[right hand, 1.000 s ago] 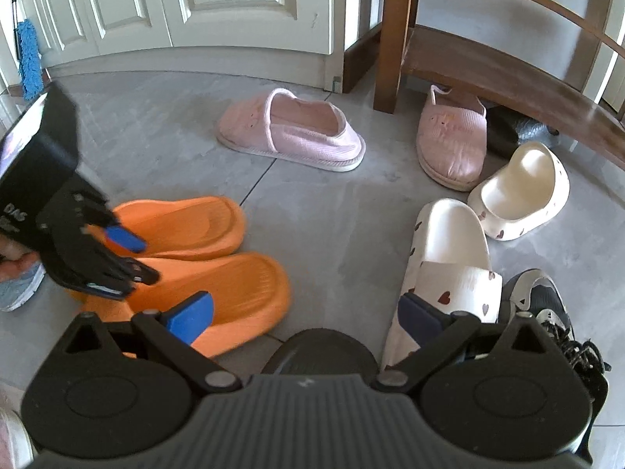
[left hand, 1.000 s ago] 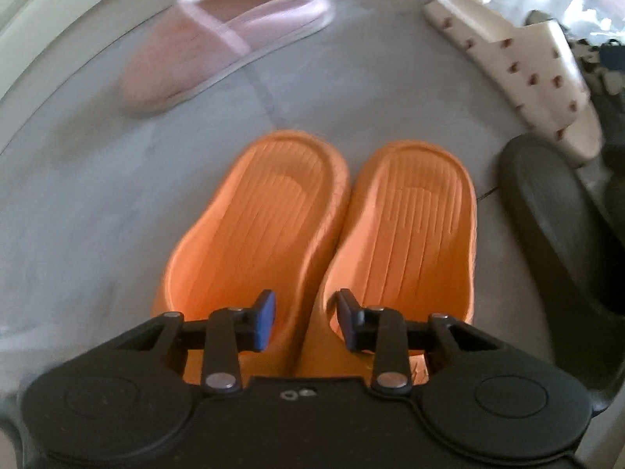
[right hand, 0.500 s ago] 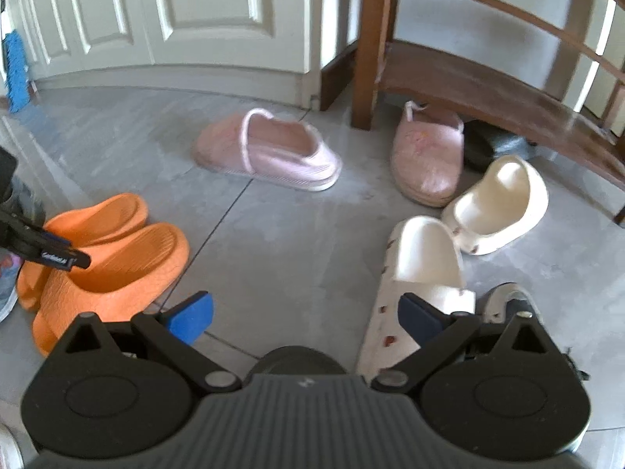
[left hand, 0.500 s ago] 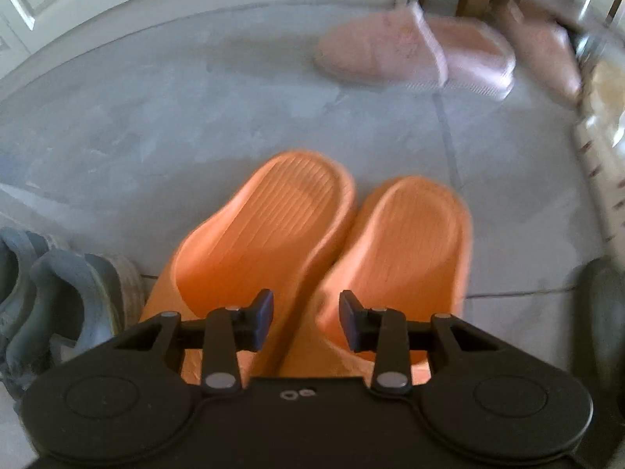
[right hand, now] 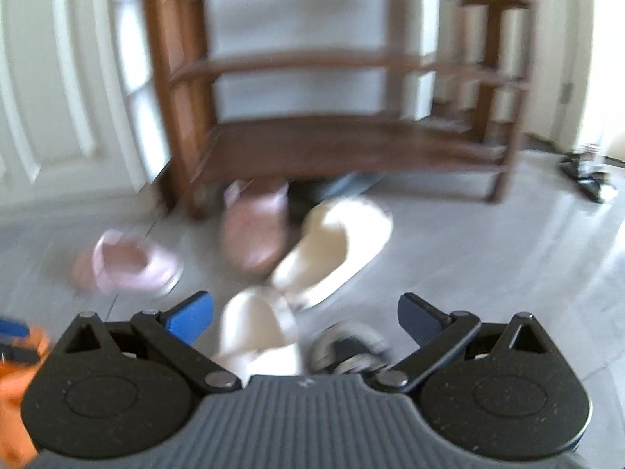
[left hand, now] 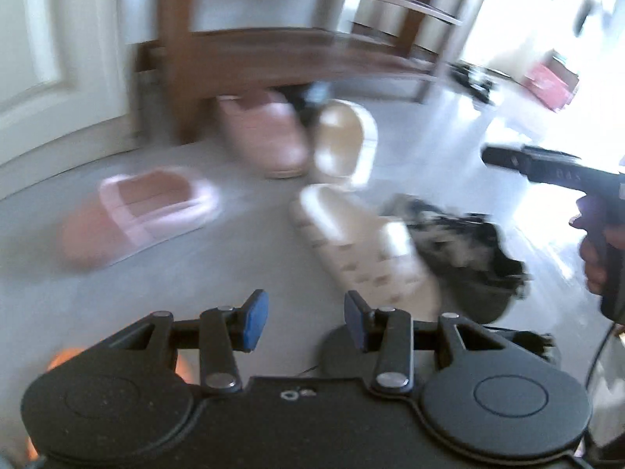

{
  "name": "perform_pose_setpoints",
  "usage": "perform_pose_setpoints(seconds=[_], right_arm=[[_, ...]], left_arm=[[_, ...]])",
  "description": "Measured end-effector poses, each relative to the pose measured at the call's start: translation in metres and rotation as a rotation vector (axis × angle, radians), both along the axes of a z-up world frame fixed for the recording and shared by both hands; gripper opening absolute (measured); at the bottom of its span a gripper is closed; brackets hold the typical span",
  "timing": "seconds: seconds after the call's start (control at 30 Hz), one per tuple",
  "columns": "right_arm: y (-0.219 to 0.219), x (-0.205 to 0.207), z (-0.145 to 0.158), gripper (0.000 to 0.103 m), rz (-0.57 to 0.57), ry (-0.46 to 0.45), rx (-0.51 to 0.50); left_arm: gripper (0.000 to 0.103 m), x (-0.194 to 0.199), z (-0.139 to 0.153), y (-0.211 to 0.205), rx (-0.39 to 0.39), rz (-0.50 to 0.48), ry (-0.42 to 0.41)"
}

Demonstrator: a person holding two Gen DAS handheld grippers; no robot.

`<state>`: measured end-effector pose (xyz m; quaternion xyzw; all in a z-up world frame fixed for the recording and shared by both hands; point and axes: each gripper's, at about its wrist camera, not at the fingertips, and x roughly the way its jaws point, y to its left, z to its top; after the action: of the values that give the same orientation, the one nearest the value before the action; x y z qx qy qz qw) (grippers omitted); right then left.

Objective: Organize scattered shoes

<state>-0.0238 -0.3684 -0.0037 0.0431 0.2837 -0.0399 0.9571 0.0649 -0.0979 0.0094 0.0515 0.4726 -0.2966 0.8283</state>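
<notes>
Both views are blurred by motion. My left gripper (left hand: 301, 322) is open and empty above the grey floor. The orange slides (left hand: 64, 355) peek out at its lower left. Ahead lie a pink slipper (left hand: 136, 215), a second pink slipper (left hand: 265, 133), two cream slides (left hand: 363, 246) (left hand: 343, 136) and a black sneaker (left hand: 468, 254). My right gripper (right hand: 304, 316) is open wide and empty, above a cream slide (right hand: 254, 328) and a sneaker (right hand: 347, 348). It also shows at the right of the left wrist view (left hand: 547, 168).
A brown wooden shoe rack (right hand: 332, 140) stands against the wall with bare shelves; a dark shoe (right hand: 328, 187) lies under it. White panelled doors (right hand: 58, 97) are on the left. Dark clutter (right hand: 586, 172) lies on the floor far right.
My left gripper has let go of the orange slides, opened and swung right toward the rack. The right gripper has lifted and tilted up, so the rack fills its view.
</notes>
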Motion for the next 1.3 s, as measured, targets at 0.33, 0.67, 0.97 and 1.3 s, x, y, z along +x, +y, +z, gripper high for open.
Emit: perform_pose_setpoints(seconds=[0.33,0.67,0.97,1.3], right_arm=[[-0.063,-0.031,-0.031,0.101,-0.181,-0.009,0.093],[-0.096,-0.018,-0.047,0.101,-0.113,-0.070,0.190],[-0.103,-0.023,-0.060,0.101,-0.081,-0.021,0.202],[-0.138,-0.059,-0.064,0.100,-0.231,-0.026,0.210]], left_arm=[[0.042,0.002,-0.032,-0.087,0.118,-0.153,-0.028],[0.042,-0.055,-0.063,-0.103,0.170,-0.185,0.059],[0.042,-0.060,-0.058,-0.133,0.088,-0.292,0.007],[0.042,-0.040,-0.080,-0.211,0.072,-0.140,0.071]])
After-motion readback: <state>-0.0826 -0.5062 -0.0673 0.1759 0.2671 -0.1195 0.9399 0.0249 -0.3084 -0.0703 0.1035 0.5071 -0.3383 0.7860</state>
